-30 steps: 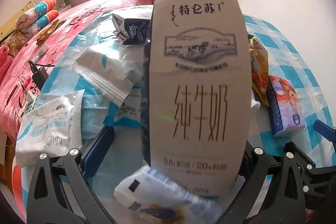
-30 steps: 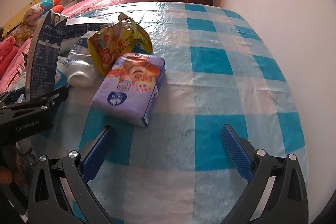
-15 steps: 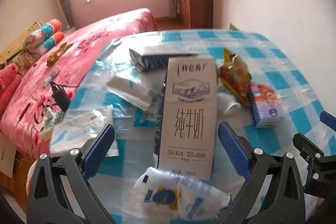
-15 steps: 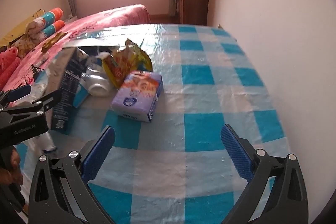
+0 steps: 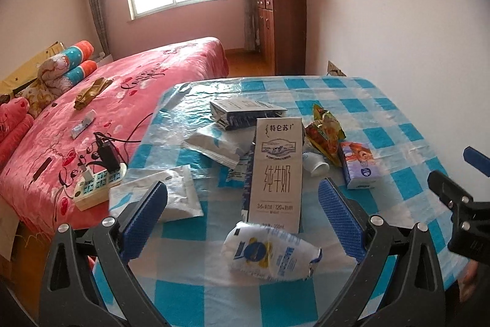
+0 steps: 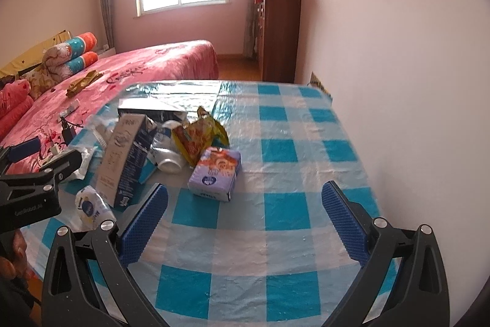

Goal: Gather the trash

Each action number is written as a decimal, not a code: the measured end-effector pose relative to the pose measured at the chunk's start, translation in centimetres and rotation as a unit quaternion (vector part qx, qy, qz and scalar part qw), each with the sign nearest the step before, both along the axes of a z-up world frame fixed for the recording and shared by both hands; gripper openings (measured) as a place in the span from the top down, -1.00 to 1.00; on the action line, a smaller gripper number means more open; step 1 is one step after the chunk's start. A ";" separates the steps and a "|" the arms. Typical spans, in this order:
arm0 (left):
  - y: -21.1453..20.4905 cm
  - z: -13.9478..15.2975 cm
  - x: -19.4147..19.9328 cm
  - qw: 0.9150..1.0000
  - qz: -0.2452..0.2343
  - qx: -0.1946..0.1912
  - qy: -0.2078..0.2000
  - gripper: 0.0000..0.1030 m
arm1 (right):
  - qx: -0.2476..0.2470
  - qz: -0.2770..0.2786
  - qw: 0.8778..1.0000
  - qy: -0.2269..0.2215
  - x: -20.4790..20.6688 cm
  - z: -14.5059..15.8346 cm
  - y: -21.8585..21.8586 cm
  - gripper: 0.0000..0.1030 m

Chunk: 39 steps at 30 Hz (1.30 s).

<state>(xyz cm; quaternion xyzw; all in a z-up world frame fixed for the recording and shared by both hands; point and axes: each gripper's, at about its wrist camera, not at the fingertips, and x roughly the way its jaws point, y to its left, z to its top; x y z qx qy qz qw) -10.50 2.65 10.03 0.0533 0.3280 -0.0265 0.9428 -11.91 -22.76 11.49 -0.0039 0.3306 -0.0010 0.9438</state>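
Note:
A tall white milk carton (image 5: 277,173) (image 6: 124,161) stands upright on the blue checked tablecloth (image 5: 382,118). In front of it lies a crumpled white and blue wrapper (image 5: 271,255) (image 6: 90,206). Behind it are a flattened dark carton (image 5: 245,111), white bags (image 5: 214,144), a yellow-red snack bag (image 5: 326,134) (image 6: 199,137), a white cup (image 5: 315,166) and a purple tissue pack (image 5: 359,169) (image 6: 216,173). My left gripper (image 5: 242,210) is open, held back from the carton. My right gripper (image 6: 245,219) is open over bare cloth, right of the pile.
A pink bed (image 5: 122,81) with a power strip (image 5: 98,184) and cables lies left of the table. A pale wall (image 6: 398,81) borders the table's right side. A wooden cabinet (image 5: 281,26) stands at the back. A hand (image 6: 12,253) holds the left gripper.
Both grippers have pulled back and up from the table. The milk carton, close between the left fingers a second ago, now stands free farther off.

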 end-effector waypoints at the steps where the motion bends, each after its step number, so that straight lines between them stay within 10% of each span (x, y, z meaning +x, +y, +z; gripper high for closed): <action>1: 0.3 0.2 -0.3 1.000 0.001 -0.002 -0.003 -0.92 | 0.000 0.000 1.000 -0.002 -0.1 0.2 -0.1 -0.92; 39: 1.8 1.1 -3.7 1.000 0.001 -0.004 -0.018 -0.92 | -0.044 -0.012 0.999 -0.028 -2.6 2.4 1.2 -0.92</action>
